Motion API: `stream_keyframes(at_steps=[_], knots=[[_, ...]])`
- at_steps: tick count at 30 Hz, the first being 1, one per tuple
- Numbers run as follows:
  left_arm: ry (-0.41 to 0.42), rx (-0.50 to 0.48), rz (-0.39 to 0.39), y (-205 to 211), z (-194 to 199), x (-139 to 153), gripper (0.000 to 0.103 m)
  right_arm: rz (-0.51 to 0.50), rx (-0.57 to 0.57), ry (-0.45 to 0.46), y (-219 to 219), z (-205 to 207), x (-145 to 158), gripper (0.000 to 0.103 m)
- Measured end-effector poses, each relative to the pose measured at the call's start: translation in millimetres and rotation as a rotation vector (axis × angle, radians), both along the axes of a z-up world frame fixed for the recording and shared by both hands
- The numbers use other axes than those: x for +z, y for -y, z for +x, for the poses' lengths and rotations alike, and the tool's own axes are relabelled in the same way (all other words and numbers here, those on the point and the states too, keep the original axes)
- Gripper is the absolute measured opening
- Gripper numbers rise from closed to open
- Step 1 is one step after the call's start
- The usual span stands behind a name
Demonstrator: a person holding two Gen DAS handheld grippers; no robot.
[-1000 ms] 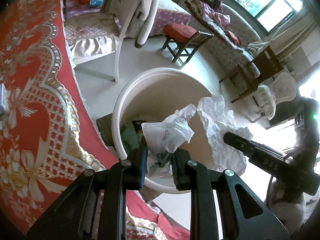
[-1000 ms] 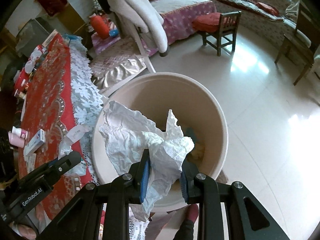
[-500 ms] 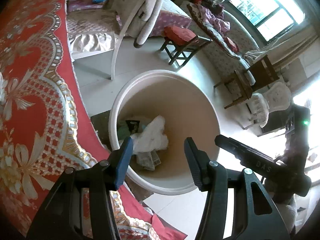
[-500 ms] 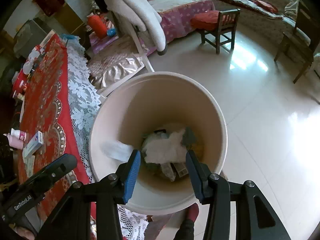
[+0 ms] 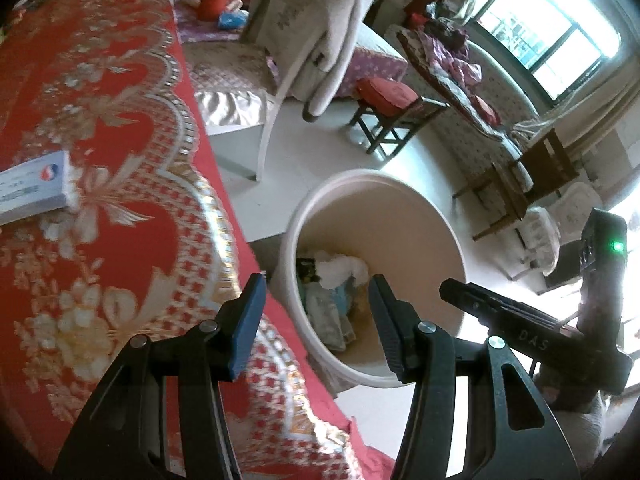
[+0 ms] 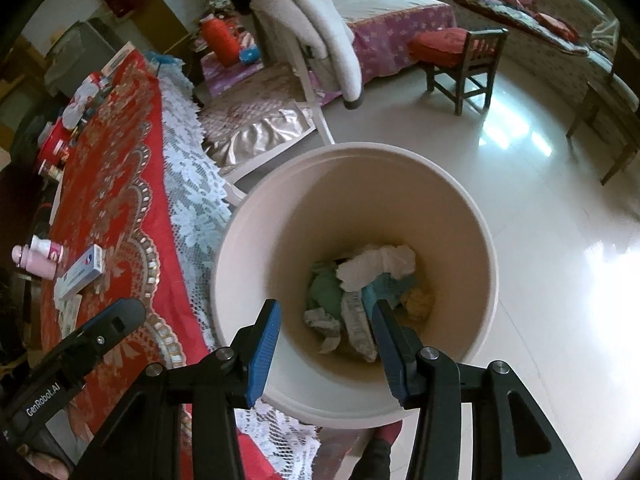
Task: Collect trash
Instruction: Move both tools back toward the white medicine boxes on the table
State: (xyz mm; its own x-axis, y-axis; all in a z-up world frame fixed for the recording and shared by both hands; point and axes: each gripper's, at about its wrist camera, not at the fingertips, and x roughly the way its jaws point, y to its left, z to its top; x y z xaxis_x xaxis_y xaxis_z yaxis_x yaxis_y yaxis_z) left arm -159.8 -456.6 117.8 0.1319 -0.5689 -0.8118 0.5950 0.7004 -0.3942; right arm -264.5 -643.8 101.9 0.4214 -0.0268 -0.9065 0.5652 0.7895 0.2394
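Both the left gripper (image 5: 316, 296) and right gripper (image 6: 326, 320) had wide, empty fingers above the bin (image 6: 248, 240), the trash (image 6: 376, 264) lay inside, and boxes (image 6: 78, 276) waited on the table (image 6: 120, 184).

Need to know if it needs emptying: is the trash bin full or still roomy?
Still roomy. In the bin, crumpled paper and wrappers cover only the bottom; its inner wall is bare well above them.
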Motion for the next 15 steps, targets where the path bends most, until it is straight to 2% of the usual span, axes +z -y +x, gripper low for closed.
stream_keyframes(at_steps=[15], knots=[[0.041, 0.117, 0.012, -66.6, 26.0, 5.1, 0.052, -0.001, 0.129, 0.018, -53.7, 46.0, 7.0, 0.046]])
